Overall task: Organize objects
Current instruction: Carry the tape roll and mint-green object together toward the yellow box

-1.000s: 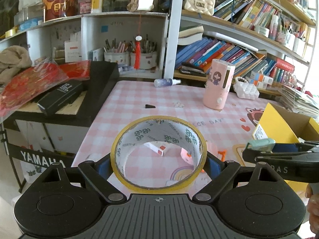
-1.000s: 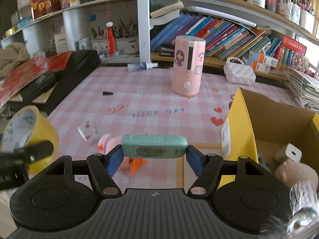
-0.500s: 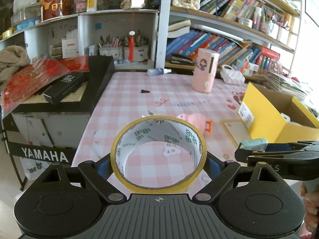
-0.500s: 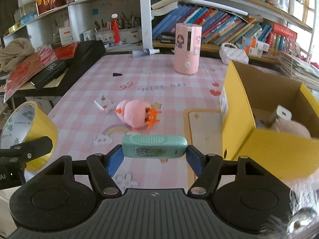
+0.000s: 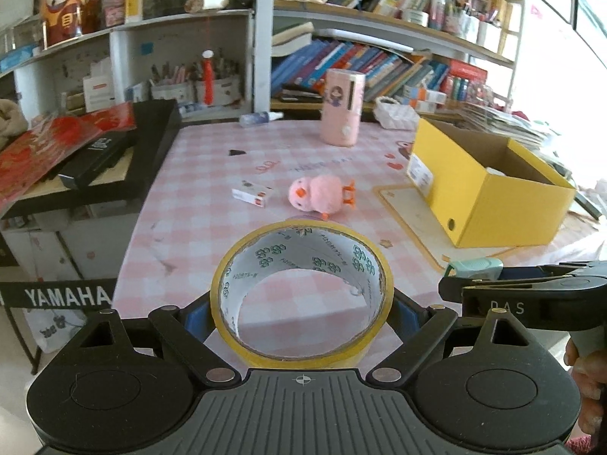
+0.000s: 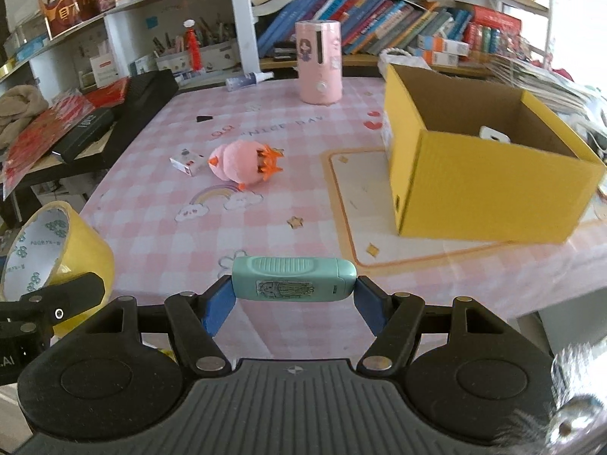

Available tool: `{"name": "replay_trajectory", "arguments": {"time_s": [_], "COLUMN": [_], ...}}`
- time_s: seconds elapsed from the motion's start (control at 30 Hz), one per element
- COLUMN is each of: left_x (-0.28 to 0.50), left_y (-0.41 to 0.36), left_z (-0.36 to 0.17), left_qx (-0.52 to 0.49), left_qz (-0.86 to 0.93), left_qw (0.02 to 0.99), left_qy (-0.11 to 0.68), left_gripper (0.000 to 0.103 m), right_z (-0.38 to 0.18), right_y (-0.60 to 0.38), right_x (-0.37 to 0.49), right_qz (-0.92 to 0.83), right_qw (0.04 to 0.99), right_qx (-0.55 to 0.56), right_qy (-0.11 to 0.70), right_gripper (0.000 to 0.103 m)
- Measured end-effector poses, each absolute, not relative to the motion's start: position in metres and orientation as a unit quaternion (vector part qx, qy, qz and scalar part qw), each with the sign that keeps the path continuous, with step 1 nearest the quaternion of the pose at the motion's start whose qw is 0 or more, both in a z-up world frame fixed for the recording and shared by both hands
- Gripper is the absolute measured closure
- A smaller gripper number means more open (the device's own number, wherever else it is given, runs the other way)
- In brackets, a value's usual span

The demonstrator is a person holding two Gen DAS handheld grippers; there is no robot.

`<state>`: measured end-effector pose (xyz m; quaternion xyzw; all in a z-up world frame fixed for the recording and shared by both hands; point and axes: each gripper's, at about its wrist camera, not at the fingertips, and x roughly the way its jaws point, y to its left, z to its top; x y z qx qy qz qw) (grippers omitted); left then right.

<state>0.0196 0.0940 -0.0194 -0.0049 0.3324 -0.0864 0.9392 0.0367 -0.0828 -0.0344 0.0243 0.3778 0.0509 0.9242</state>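
While the left tool [image 5: 301,305] clamps a yellow tape roll [image 5: 301,292] above the tabletop's [image 5: 212,227] near edge, the right tool [image 6: 294,295] grips a mint-green device [image 6: 294,278] endwise. Farther right, the yellow box [image 6: 474,189] hides its contents except one white corner; a hand [image 5: 586,390] is cut off.

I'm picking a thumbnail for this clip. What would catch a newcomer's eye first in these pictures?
First, the big roll of yellow tape clamped between the left gripper's fingers, filling the near foreground. Next, the mint-green case held crosswise in the right gripper. Beyond them, on the pink checked tablecloth, an open yellow box stands to the right and a pink plush chick lies on its side mid-table.
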Motion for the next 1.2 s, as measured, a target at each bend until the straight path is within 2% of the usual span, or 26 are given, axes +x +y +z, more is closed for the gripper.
{"name": "replay_trajectory", "arguments": {"time_s": [0.77, 1.2], "left_x": [0.029, 0.051], "left_y": [-0.015, -0.068], "left_z": [-0.018, -0.006], "left_qx": [0.051, 0.066], "left_qz": [-0.246, -0.275], "left_qw": [0.915, 0.916], "left_qy": [0.317, 0.286], "left_gripper": [0.012, 0.012], "right_z": [-0.035, -0.032], "right_y": [-0.196, -0.251], "right_x": [-0.02, -0.006], "right_qz": [-0.115, -0.152], "right_qw": [0.917, 0.911], "right_qx": [0.098, 0.119], "right_qy": [0.37, 0.364], "right_gripper": [0.037, 0.037]}}
